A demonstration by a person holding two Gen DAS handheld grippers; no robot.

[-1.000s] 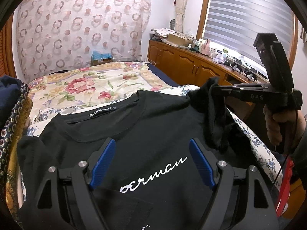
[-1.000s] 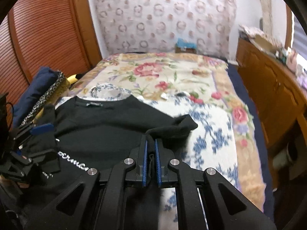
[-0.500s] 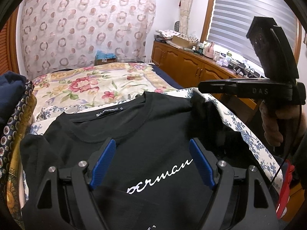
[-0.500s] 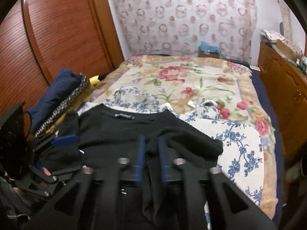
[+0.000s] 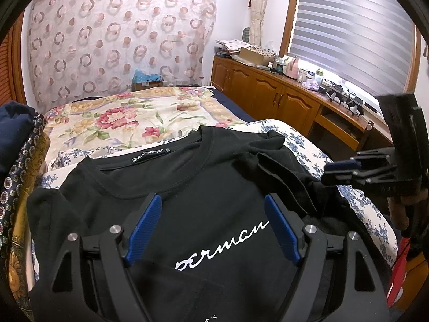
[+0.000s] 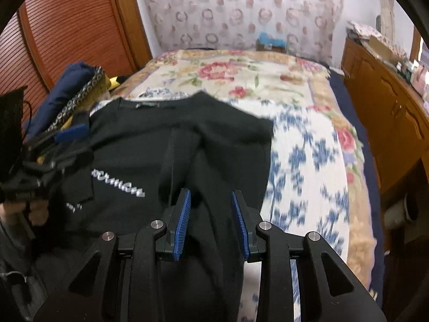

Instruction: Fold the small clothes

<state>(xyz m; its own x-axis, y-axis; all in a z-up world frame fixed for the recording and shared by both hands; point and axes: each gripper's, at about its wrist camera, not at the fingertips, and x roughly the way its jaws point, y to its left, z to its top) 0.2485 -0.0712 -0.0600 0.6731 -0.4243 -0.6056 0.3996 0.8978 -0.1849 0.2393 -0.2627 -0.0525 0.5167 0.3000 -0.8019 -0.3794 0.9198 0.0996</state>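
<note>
Shirt (image 5: 203, 187), black with white script (image 5: 222, 244) across the chest, lies face up on the bed (image 5: 128, 118), on a white cloth with blue flowers (image 6: 308, 161) at the bed's near end; its collar points toward the floral quilt farther up the bed. One sleeve (image 6: 233, 126) is laid inward over the shirt's body, and a ridge of black fabric runs from it down toward the right tongs (image 6: 211, 222). Those tongs hover low over the shirt's right edge, their blue pads opening, with the ridge of fabric lying between them but not pinched. The left tongs (image 5: 213, 230) stand wide apart above the shirt's chest, the script showing between their pads and nothing clamped. In the right wrist view the left tongs sit at the shirt's left side, with fingers (image 6: 37, 209) of the hand holding them just visible. A stack of dark blue and patterned cloth (image 6: 72, 99) rests left of the shirt, against the wooden door (image 6: 67, 26).
</note>
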